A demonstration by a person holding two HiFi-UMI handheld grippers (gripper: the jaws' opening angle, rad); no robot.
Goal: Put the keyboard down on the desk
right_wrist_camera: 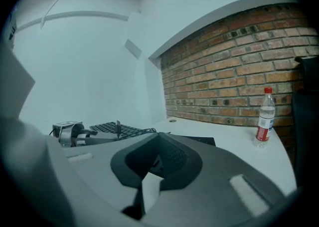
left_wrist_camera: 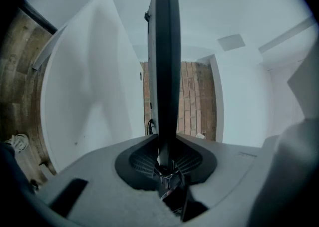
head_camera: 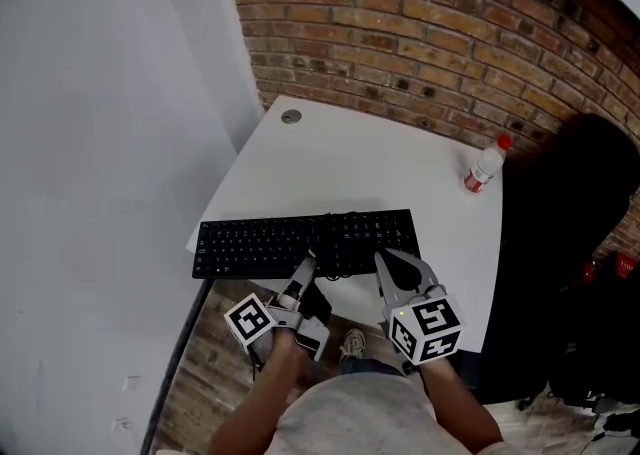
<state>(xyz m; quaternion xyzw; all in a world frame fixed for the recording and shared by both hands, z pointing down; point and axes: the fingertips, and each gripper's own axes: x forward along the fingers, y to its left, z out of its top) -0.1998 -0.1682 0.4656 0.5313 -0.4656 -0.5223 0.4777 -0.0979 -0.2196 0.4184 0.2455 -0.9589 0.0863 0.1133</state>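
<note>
Black keyboard (head_camera: 270, 243) stretches crosswise just ahead of both claws, long axis left to right, over the white bench's (head_camera: 400, 168) near edge, left end overhanging. Left claw (head_camera: 306, 265), rolled sideways, pinches the keyboard's near long edge. Right claw (head_camera: 395, 263), jaws together around nothing, sits at that edge further right; contact there is unclear.

The white surface (head_camera: 380, 158) carries an upright red-capped bottle (head_camera: 484, 167) by its far right corner and a round grey grommet (head_camera: 291, 116) near its far left corner.
</note>
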